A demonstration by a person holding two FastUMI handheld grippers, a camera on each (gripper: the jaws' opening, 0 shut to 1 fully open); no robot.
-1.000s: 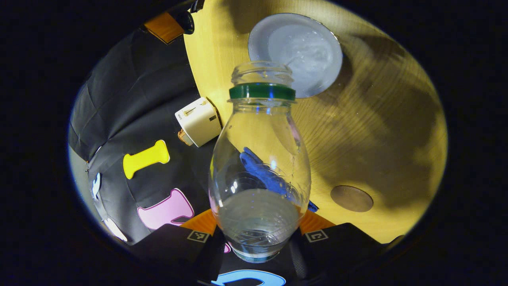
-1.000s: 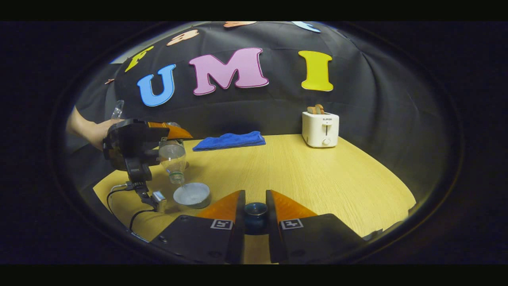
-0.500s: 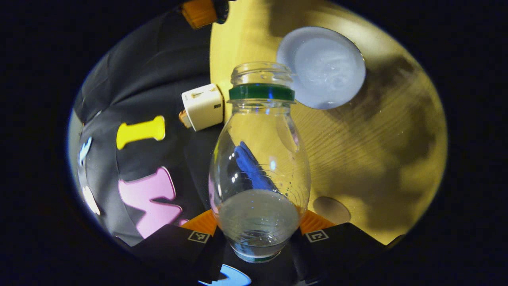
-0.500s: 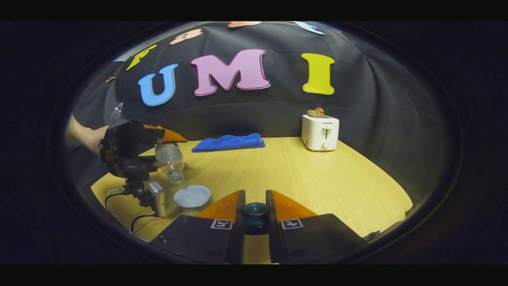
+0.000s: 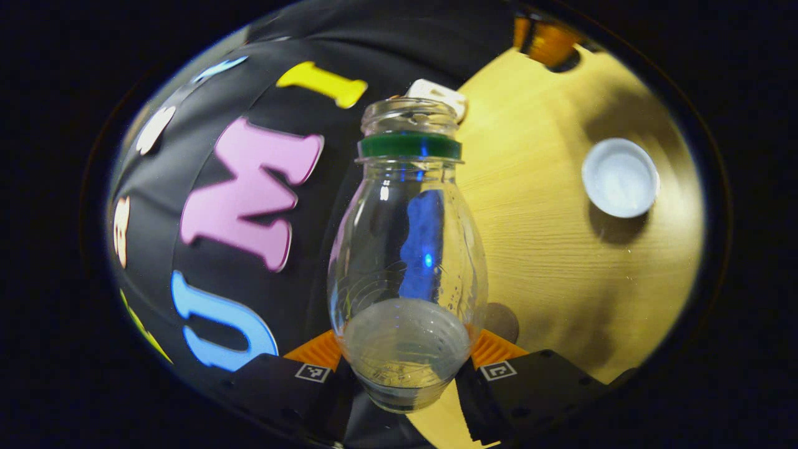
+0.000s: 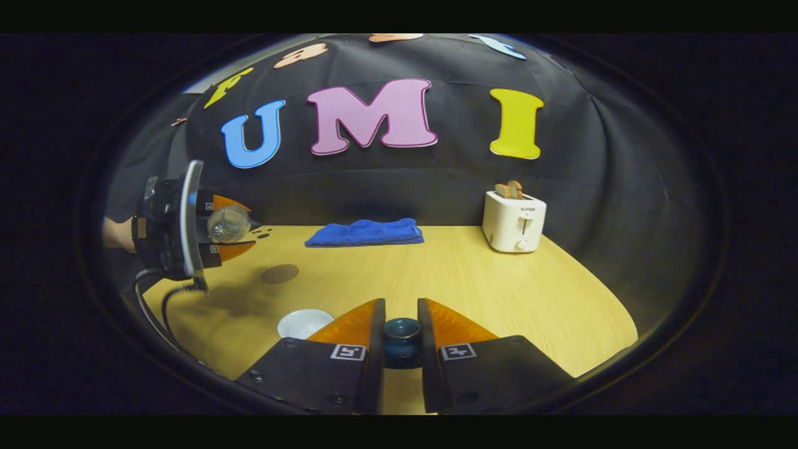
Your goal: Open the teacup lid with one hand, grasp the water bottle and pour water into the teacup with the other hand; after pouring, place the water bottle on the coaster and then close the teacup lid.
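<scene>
The water bottle (image 5: 408, 249) sits clamped between the left gripper (image 5: 405, 368) fingers, base toward the camera, open neck with its green collar pointing to 12 o'clock in the left gripper view; both fingers press its lower sides. A small amount of water pools at the base end. In the right gripper view the same bottle (image 6: 227, 224) is held off the table at about 9 o'clock, lying roughly sideways in that gripper (image 6: 234, 227), with a hand (image 6: 117, 234) behind it.

The teacup (image 5: 620, 178), lid off, stands on the table (image 5: 548, 262) at 2 o'clock from the bottle in the left gripper view, well apart from it. In the right gripper view the cup (image 6: 305, 323) is just left of the right gripper's left finger.

The right gripper (image 6: 401, 343) is closed on the dark teacup lid (image 6: 401, 330), one finger pressing each side.

The coaster (image 6: 279, 273), a dark disc, lies on the table below the bottle, at 10 o'clock from the cup. A blue cloth (image 6: 365, 232) lies at 12 o'clock at the table's far edge; a white toaster (image 6: 514, 219) stands at 1 o'clock.
</scene>
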